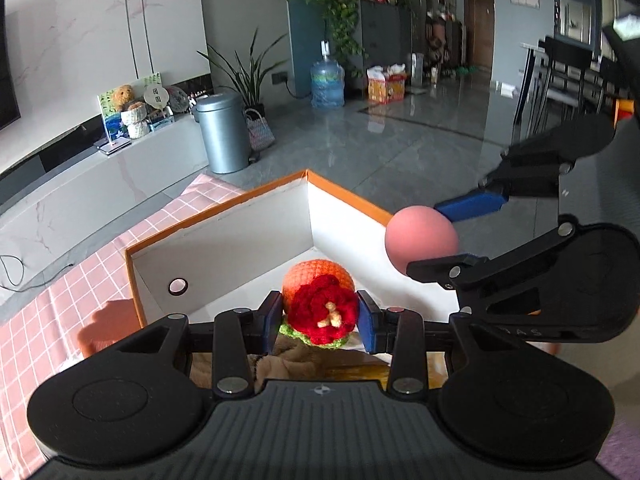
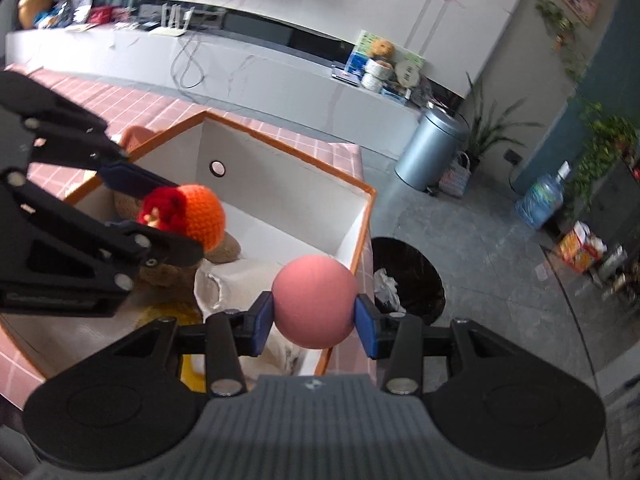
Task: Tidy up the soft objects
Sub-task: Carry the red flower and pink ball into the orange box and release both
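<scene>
Your left gripper (image 1: 319, 314) is clamped on the crocheted flower toy (image 1: 320, 304), low in the centre of the left wrist view, above the orange-rimmed box (image 1: 224, 204). Your right gripper (image 2: 315, 316) is clenched around the pink ball (image 2: 315, 307), centre of its frame, over the box's right wall. A beige cloth (image 2: 240, 280) and a brown plush (image 2: 224, 250) lie inside the box.

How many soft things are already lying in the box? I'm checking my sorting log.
3 visible: a brown plush, a white cloth and something yellow in the box; more may be hidden.
</scene>
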The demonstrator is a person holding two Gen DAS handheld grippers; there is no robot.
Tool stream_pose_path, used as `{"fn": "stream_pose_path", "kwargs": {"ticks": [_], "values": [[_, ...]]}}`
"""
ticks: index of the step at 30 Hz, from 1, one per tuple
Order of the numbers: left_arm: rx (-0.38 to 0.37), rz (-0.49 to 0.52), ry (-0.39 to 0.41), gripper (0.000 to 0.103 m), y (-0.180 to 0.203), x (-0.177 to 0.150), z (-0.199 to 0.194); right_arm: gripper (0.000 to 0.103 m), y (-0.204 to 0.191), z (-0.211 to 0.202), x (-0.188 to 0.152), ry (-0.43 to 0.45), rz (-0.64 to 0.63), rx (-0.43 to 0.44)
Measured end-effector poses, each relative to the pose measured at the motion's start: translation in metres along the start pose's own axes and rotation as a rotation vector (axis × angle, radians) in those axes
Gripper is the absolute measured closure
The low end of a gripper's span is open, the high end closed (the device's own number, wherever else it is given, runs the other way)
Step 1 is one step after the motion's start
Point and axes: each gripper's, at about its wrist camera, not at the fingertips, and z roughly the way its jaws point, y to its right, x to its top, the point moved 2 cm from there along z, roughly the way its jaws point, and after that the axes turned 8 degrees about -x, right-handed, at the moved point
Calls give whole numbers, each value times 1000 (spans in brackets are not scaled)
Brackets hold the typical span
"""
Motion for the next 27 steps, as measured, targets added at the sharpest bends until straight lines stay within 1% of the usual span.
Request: {"fn": "stream_pose_path", "kwargs": {"ticks": [3, 6, 8, 17, 21, 27], "values": [[5, 21, -28, 59, -2, -1, 8, 59, -6, 8, 4, 19, -84, -3], [16, 19, -59, 59, -6, -4, 15, 59, -13, 17, 6, 27, -168, -16], [20, 10, -82, 59, -10, -6, 18, 59, -14, 24, 7, 26, -196, -10], [5, -18, -118, 59, -19, -9, 28, 58, -19, 46, 10, -18, -217, 14], [16, -21, -129, 59, -19, -7, 30, 57, -23, 52, 12, -32, -231, 13], [34, -17, -170, 59, -18, -3, 36, 56, -27, 57, 10, -47, -256, 18]]}}
